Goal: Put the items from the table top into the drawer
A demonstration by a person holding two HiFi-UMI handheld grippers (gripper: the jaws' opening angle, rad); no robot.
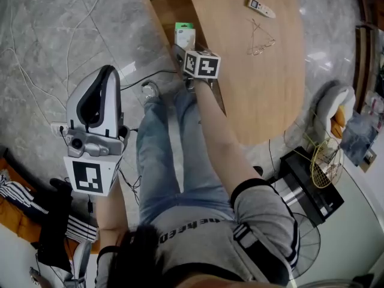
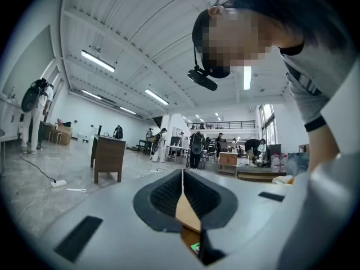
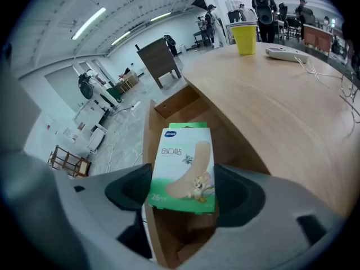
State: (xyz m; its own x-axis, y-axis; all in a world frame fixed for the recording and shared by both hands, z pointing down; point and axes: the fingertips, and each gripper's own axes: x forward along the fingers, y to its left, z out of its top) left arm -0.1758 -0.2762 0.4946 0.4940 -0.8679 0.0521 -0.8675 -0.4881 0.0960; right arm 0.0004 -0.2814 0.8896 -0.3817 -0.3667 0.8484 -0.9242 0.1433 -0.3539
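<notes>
Fig. 1. My right gripper [image 3: 183,198] clamps the plaster box [image 3: 183,165] above the open drawer [image 3: 171,107]. My left gripper [image 2: 181,191] is closed on nothing. Left on the table [image 3: 270,117], toward one o'clock: cup [image 3: 243,38], remote [image 3: 287,53], glasses [image 1: 262,41].

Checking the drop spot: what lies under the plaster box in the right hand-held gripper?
The open wooden drawer, bare wood where visible. The plaster box and right hand-held gripper cover part of its floor.

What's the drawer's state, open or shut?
Open. The drawer stands pulled out from under the table, and its bare wooden inside shows below the box gripped in the right tool.
</notes>
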